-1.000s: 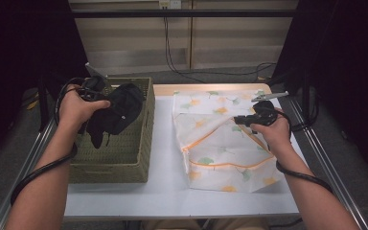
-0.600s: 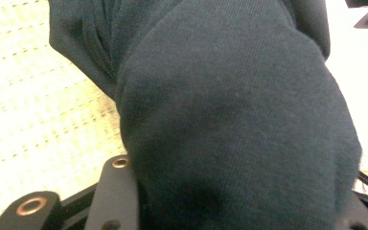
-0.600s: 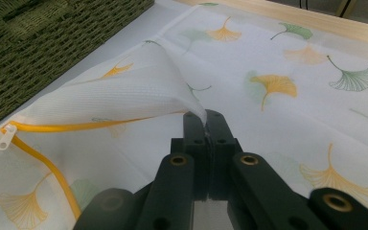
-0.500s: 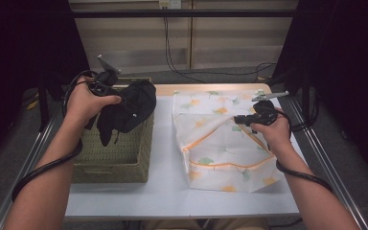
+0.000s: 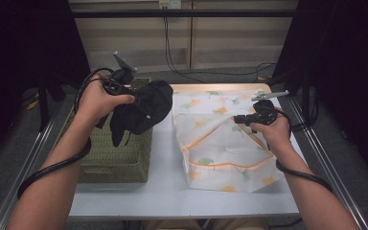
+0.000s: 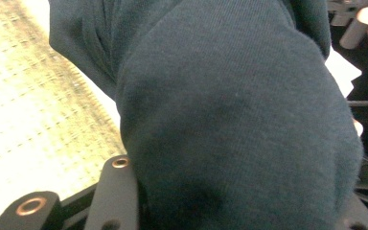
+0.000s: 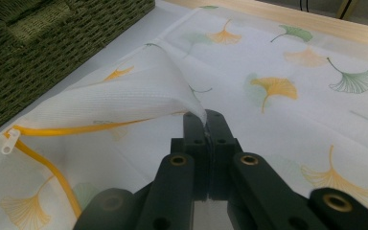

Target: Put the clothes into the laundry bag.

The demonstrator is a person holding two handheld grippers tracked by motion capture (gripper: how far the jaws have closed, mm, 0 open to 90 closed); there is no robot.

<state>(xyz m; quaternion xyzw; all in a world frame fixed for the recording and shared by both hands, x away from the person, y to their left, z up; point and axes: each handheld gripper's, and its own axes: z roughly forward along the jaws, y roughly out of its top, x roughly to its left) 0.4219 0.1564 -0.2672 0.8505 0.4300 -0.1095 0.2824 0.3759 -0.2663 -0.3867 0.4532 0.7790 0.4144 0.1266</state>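
Note:
A dark garment (image 5: 141, 112) hangs bunched from my left gripper (image 5: 120, 91), which is shut on it above the right edge of the woven basket (image 5: 120, 153). In the left gripper view the dark cloth (image 6: 230, 124) hides the jaw tips. A white mesh laundry bag (image 5: 220, 143) printed with ginkgo leaves and edged by a yellow zipper lies on the table at the right. My right gripper (image 5: 237, 119) is shut on the bag's upper flap (image 7: 139, 98) and holds it lifted, so the mouth gapes toward the basket.
The white table (image 5: 163, 191) has a wooden far edge. The bag's zipper pull (image 7: 8, 140) lies at the mouth's near-left corner. Cables trail from both grippers along the person's forearms. Dark curtains stand at both sides.
My left gripper has lifted the dark garment out of the basket and carried it right, toward the bag. The right gripper has kept still, holding the flap up.

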